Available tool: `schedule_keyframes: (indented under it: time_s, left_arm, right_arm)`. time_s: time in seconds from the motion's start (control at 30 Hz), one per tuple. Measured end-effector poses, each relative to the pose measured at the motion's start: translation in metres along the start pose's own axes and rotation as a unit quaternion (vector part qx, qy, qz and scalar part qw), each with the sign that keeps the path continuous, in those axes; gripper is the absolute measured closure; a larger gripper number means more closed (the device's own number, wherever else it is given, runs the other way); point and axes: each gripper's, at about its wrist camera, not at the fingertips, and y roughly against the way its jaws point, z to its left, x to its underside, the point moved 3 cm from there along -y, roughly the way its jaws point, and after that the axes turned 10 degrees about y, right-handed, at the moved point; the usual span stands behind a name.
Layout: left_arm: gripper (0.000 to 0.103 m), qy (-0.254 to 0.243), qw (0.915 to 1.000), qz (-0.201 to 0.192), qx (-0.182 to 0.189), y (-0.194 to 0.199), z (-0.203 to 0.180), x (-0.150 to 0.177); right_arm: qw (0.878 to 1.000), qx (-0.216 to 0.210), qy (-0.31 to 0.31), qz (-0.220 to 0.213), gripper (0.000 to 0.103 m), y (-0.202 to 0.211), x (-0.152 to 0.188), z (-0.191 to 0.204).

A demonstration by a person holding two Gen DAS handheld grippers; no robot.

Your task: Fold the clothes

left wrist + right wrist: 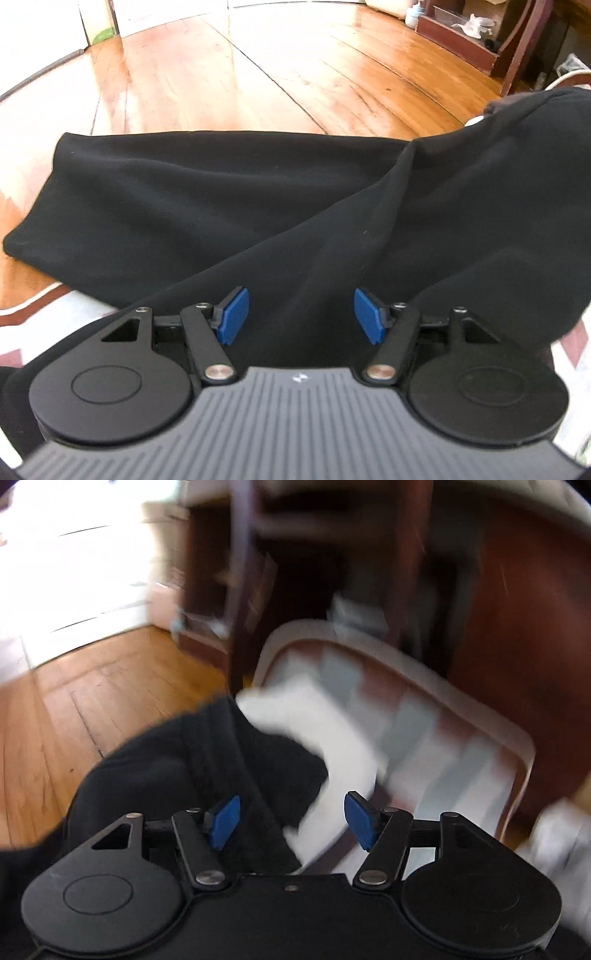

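Lying across the mat (33, 295) with one layer lapped diagonally over another, the black garment (207, 206) looks partly folded. Both the left gripper (301, 315) and the right gripper (291, 821) hang spread above it, pinching nothing, probably between grips, near a white cloth (332, 731).

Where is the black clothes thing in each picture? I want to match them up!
Left wrist view: the black garment spreads across the middle, from the left edge to the right, reaching under the open left gripper.
Right wrist view: it lies bunched at lower left, partly under the open right gripper.
Shared landmark: the wooden floor.
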Motion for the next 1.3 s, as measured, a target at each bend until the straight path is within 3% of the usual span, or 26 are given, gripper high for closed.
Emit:
schedule_keyframes:
  time_s: [0.07,0.17,0.23,0.33,0.4,0.53,0.67,0.77,0.87,0.93,0.97,1.0,1.03,1.07,1.1,1.13,1.2,1.3]
  left_arm:
    - [0.037,0.007,1.0,0.005,-0.001,0.011,0.014,0.002]
    - [0.035,0.029,0.9993,0.019,-0.012,0.024,0.037,0.001]
    - [0.034,0.044,0.9987,0.024,-0.007,0.025,0.042,-0.003]
    - [0.026,0.05,0.9982,0.031,0.005,0.022,0.048,0.003]
    - [0.025,0.04,0.9981,0.047,-0.006,0.012,0.046,0.009]
    - [0.025,0.028,0.9965,0.069,-0.037,-0.003,0.046,0.026]
    - [0.024,0.022,0.9919,0.109,-0.061,-0.027,0.045,0.041]
    - [0.024,-0.013,0.9906,0.101,-0.091,-0.036,0.04,0.041]
    - [0.012,0.049,0.9932,0.093,-0.051,-0.035,0.055,0.033]
    - [0.012,0.086,0.9918,0.091,-0.026,-0.034,0.066,0.031]
    - [0.014,0.079,0.9925,0.091,-0.021,-0.035,0.067,0.032]
    - [0.017,0.057,0.9943,0.087,-0.025,-0.035,0.065,0.033]
    - [0.033,0.027,0.9958,0.079,-0.039,-0.034,0.061,0.035]
    - [0.056,-0.003,0.9958,0.067,-0.062,-0.034,0.057,0.036]
    - [0.069,-0.023,0.9949,0.053,-0.083,-0.033,0.054,0.035]
    - [0.088,-0.031,0.9943,0.036,-0.095,-0.031,0.053,0.033]
    - [0.089,-0.027,0.9937,-0.006,-0.109,-0.022,0.052,0.023]
    - [0.09,-0.043,0.9832,-0.095,-0.15,-0.005,0.047,0.009]
  right_arm:
    - [0.995,-0.062,0.069,-0.035,0.035,0.021,-0.006,0.021]
    - [0.968,-0.19,0.158,-0.037,0.035,0.034,0.004,0.077]
    - [0.941,-0.269,0.204,-0.034,0.035,0.038,0.022,0.121]
    - [0.89,-0.363,0.276,-0.011,0.036,0.044,0.051,0.189]
    - [0.857,-0.407,0.316,0.001,0.036,0.045,0.069,0.225]
    - [0.812,-0.465,0.353,0.021,0.036,0.041,0.087,0.27]
    - [0.792,-0.485,0.368,0.037,0.036,0.038,0.087,0.299]
    - [0.786,-0.486,0.379,0.04,0.036,0.03,0.088,0.306]
    - [0.782,-0.487,0.386,0.042,0.037,0.03,0.097,0.315]
    - [0.784,-0.484,0.386,0.036,0.037,0.029,0.1,0.316]
    - [0.785,-0.484,0.386,0.033,0.037,0.029,0.101,0.317]
    - [0.785,-0.483,0.387,0.028,0.04,0.028,0.101,0.317]
    - [0.785,-0.482,0.389,0.024,0.045,0.028,0.102,0.318]
    - [0.782,-0.479,0.397,0.021,0.061,0.027,0.105,0.321]
    - [0.78,-0.476,0.406,0.017,0.088,0.026,0.107,0.324]
    - [0.778,-0.473,0.414,0.014,0.095,0.025,0.11,0.326]
    - [0.776,-0.47,0.421,-0.005,0.096,0.029,0.111,0.327]
    - [0.772,-0.494,0.4,-0.012,0.097,0.034,0.108,0.322]
